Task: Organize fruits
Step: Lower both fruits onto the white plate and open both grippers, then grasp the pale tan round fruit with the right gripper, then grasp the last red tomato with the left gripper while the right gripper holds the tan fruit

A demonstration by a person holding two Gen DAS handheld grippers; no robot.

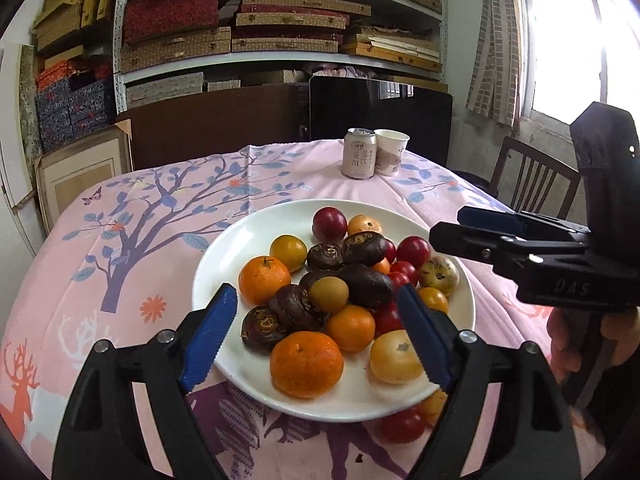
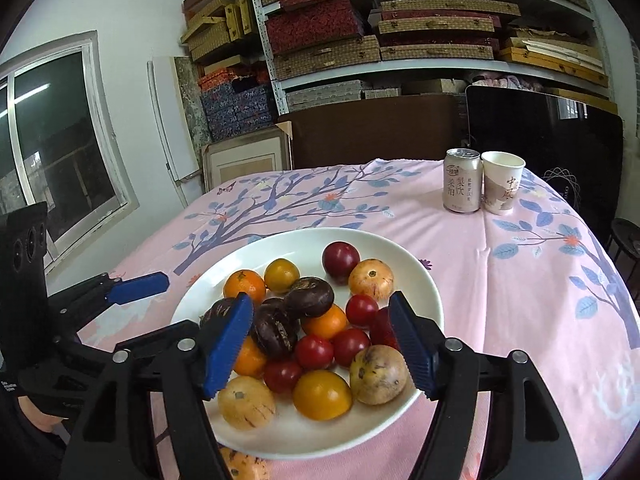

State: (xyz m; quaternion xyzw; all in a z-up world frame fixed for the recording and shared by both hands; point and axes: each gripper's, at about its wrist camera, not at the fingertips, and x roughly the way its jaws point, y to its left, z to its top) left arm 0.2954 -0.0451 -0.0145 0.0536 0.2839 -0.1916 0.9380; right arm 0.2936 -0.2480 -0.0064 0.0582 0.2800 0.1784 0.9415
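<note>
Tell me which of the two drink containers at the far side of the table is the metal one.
The can, on the left of the pair. It is silver with a closed top; the paper cup touching it on the right is white and open.

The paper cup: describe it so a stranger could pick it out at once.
Start at the pink tablecloth and look past the white plate of fruit toward the far edge. Two drink containers stand there side by side. The paper cup is the open-topped white one, right of the metal can.

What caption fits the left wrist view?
Open left gripper hovers over a white plate piled with mixed fruit.
</note>
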